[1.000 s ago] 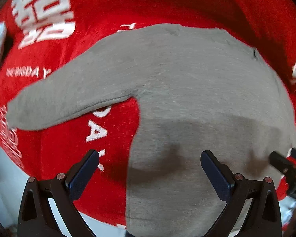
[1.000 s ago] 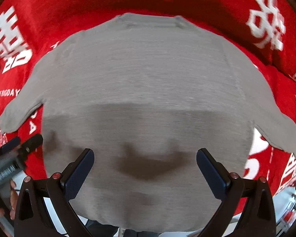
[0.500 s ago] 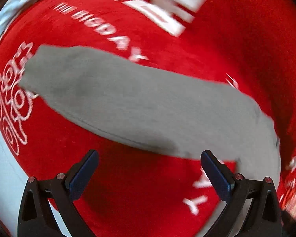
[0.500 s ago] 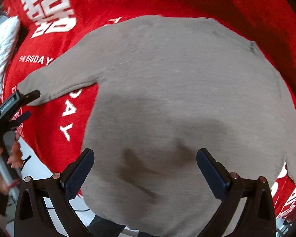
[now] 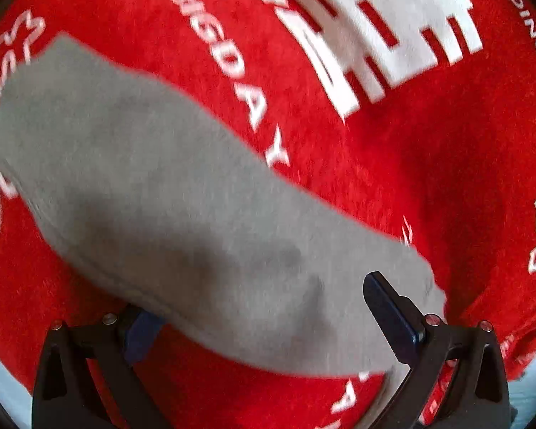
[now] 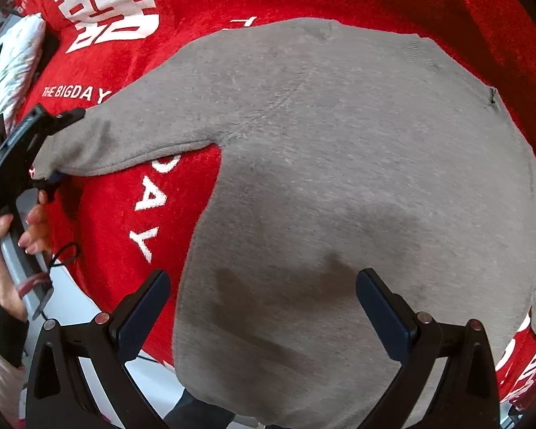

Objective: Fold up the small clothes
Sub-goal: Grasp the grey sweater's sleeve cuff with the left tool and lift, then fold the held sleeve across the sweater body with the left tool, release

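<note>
Left wrist view: left gripper (image 5: 264,307) jaws wide apart, straddling the sleeve (image 5: 153,186) end, one finger under it.
Right gripper (image 6: 264,304): jaws wide apart above the sweater (image 6: 357,178), gripping nothing.

Both views are bright and evenly lit, with saturated colour. We note soft shadows on the grey sweater (image 6: 339,178): a dark patch ahead of the right hand-held gripper (image 6: 264,307) and a fainter one on the sleeve (image 5: 178,214) in the left view. The left view is smeared by motion blur, so the white lettering on the red cloth (image 5: 393,178) lacks crisp edges; the right view is sharper. Fisheye distortion bows both scenes, and their corners fall to black.
</note>
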Motion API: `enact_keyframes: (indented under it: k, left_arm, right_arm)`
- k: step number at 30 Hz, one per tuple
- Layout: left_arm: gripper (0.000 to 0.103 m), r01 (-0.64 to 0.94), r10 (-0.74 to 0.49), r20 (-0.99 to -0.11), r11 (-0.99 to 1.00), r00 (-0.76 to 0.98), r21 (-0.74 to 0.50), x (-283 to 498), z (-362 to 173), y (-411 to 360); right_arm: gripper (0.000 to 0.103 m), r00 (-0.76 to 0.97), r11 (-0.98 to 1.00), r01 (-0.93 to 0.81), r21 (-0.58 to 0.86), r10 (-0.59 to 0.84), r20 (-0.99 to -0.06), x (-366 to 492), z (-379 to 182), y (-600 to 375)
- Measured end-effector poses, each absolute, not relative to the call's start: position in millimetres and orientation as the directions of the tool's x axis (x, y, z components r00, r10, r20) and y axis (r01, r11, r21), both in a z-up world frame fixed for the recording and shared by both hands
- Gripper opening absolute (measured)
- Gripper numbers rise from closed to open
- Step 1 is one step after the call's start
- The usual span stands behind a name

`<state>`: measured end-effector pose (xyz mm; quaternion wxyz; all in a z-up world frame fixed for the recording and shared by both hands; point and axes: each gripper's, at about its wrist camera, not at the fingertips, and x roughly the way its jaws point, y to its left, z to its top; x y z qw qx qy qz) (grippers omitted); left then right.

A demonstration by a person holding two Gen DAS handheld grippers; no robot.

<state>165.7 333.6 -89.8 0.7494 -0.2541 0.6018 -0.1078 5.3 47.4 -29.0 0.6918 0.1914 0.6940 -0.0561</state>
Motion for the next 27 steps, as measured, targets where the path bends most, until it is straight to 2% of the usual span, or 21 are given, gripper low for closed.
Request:
enact_keyframes:
  k: [1, 3, 4, 5, 10, 15, 23, 27]
  left_arm:
    - [0.091, -0.154, -0.453, -0.85, 0.851, 0.268, -0.503, 167.1, -87.5, 336.9]
    - [0.056, -0.175, -0.431, -0.86, 0.857, 0.272, -0.485, 172.2, -88.3, 338.8]
    - [0.017, -0.172, -0.455, -0.852, 0.846, 0.258, -0.504, 172.9, -91.7, 340.0]
    - [0.006, -0.171, -0.467, -0.851, 0.842, 0.241, -0.511, 173.6, -94.3, 340.6]
    - [0.006, -0.044, -0.434, -0.847, 0.882, 0.307, -0.469, 168.7, -64.4, 331.1]
    - [0.006, 0.12, -0.497, -0.799, 0.865, 0.339, -0.488, 162.6, -16.2, 300.1]
    - [0.006, 0.5, -0.643, -0.727, 0.725, 0.241, -0.475, 139.9, 57.6, 164.2]
    - [0.006, 0.639, -0.657, -0.737, 0.636, 0.157, -0.431, 106.2, 67.5, 77.8]
  right_arm:
    - [0.103, 0.031, 0.92, 0.343, 0.19, 0.191, -0.981, 4.3, -28.7, 48.4]
    - [0.103, 0.032, 0.919, 0.34, 0.198, 0.199, -0.979, 1.8, -28.1, 50.5]
    - [0.103, 0.033, 0.919, 0.339, 0.2, 0.201, -0.979, 1.0, -27.8, 51.1]
    - [0.103, 0.034, 0.919, 0.34, 0.201, 0.201, -0.979, -0.6, -27.3, 50.9]
    - [0.103, 0.063, 0.9, 0.377, 0.217, 0.209, -0.976, -15.3, -19.1, 40.6]
    - [0.103, 0.118, 0.871, 0.432, 0.235, 0.204, -0.972, -27.9, -4.6, 25.3]
    - [0.103, 0.216, 0.746, 0.612, 0.263, 0.162, -0.963, -74.7, 15.9, -33.0]
    - [0.103, 0.233, 0.66, 0.704, 0.26, 0.131, -0.964, -109.9, 15.2, -71.0]
